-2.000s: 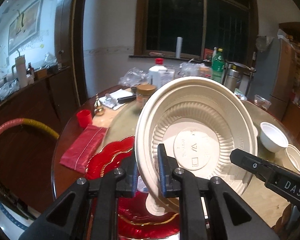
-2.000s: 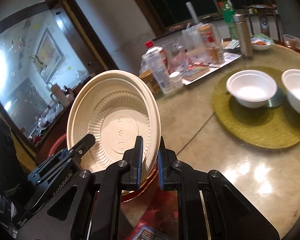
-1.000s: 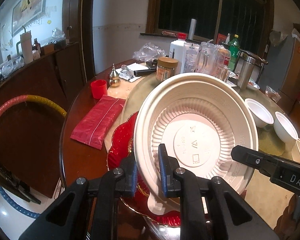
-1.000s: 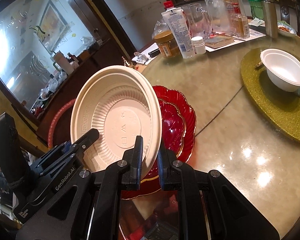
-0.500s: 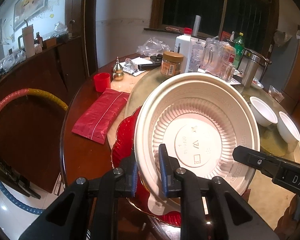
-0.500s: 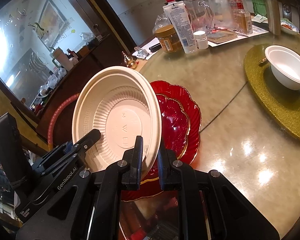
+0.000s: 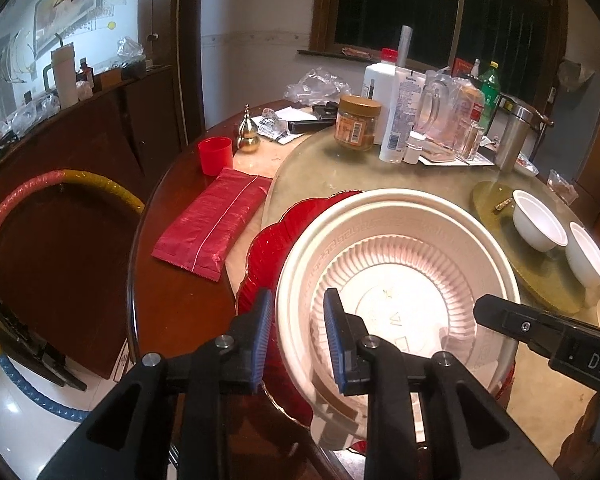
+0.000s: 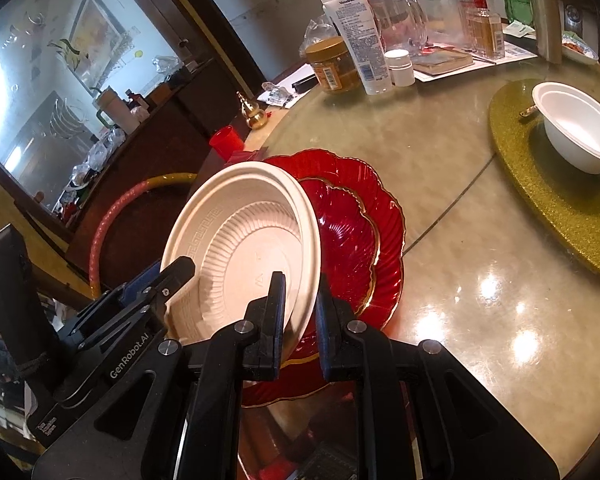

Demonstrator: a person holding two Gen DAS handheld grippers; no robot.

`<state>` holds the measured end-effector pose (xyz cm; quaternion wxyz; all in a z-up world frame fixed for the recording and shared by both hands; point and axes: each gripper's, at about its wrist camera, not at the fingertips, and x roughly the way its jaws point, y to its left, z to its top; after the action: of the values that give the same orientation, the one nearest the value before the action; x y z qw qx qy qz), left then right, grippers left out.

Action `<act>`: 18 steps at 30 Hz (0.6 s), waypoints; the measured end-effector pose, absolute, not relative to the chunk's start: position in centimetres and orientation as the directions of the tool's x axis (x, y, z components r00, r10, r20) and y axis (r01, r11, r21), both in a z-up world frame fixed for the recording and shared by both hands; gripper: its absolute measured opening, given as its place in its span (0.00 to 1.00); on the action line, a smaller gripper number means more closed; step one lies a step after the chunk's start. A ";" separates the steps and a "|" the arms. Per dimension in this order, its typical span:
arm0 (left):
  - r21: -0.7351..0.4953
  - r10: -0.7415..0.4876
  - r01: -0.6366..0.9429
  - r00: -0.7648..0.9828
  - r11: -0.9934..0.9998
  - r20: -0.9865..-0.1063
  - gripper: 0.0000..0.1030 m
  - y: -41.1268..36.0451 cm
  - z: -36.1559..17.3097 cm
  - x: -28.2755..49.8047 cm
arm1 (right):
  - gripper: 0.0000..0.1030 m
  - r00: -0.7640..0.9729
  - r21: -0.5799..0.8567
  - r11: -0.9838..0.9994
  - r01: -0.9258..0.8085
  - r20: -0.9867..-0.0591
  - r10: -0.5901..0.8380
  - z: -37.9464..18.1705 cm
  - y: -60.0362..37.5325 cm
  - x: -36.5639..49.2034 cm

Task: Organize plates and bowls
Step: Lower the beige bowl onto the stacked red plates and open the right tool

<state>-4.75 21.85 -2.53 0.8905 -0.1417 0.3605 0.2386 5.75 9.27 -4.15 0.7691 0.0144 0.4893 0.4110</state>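
A cream ribbed disposable bowl (image 7: 400, 272) (image 8: 244, 240) is tilted over two stacked red scalloped plates (image 8: 352, 216) (image 7: 268, 248) near the table's front edge. My left gripper (image 7: 296, 336) straddles the bowl's near-left rim. Its jaws are opening and the blue pads stand a little off the rim. My right gripper (image 8: 300, 316) is shut on the rim at the bowl's other side. One finger (image 7: 500, 318) of it shows in the left wrist view. Two white bowls (image 7: 538, 220) (image 7: 586, 260) sit on a gold mat (image 8: 540, 184) at the right.
A red packet (image 7: 212, 228) and a red cup (image 7: 215, 155) lie left of the plates. Jars, bottles and a jug (image 7: 358, 122) crowd the far side, with a steel flask (image 7: 512, 140). A coloured hoop (image 7: 60, 184) leans beside the table.
The bowl has come down and tipped flatter over the red plates. The left jaws have widened off its rim. The right jaws still clamp the rim.
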 end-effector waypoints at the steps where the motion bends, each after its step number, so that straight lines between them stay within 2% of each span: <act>1: -0.081 0.321 -0.527 0.625 0.846 -0.712 0.25 21.9 -2.6 -4.7 | 0.13 0.183 0.425 0.662 -0.617 -0.741 0.646 -4.2 9.3 5.8; 7: -0.083 0.327 -0.532 0.628 0.843 -0.707 0.26 22.0 -2.5 -4.9 | 0.13 0.189 0.422 0.664 -0.617 -0.740 0.646 -4.1 9.2 5.8; 8: -0.083 0.327 -0.531 0.628 0.843 -0.706 0.30 22.0 -2.5 -4.8 | 0.13 0.192 0.420 0.665 -0.617 -0.740 0.645 -4.0 9.2 5.8; 9: -0.085 0.326 -0.531 0.631 0.843 -0.704 0.42 21.9 -2.4 -4.9 | 0.14 0.196 0.418 0.667 -0.616 -0.739 0.645 -4.0 9.1 5.8; 12: -0.091 0.329 -0.529 0.643 0.843 -0.691 0.68 21.9 -2.2 -5.0 | 0.15 0.211 0.402 0.674 -0.619 -0.742 0.637 -3.8 9.2 5.7; 13: -0.084 0.342 -0.537 0.642 0.839 -0.686 0.70 21.9 -2.0 -5.0 | 0.16 0.212 0.399 0.673 -0.622 -0.742 0.636 -3.7 9.3 5.7; 15: -0.087 0.347 -0.541 0.645 0.836 -0.680 0.75 22.0 -1.9 -5.1 | 0.26 0.216 0.395 0.674 -0.624 -0.742 0.634 -3.5 9.2 5.7; 17: -0.094 0.346 -0.542 0.652 0.835 -0.675 0.76 22.0 -1.7 -5.1 | 0.44 0.236 0.394 0.676 -0.623 -0.730 0.642 -3.2 9.0 5.6; 18: -0.094 0.349 -0.544 0.652 0.834 -0.673 0.76 22.1 -1.6 -5.1 | 0.47 0.250 0.392 0.679 -0.621 -0.722 0.645 -3.0 8.8 5.6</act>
<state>-5.15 22.07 -1.63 0.8971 -0.1452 0.3350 0.2488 5.57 8.82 -2.97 0.7905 0.0130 0.4635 0.4002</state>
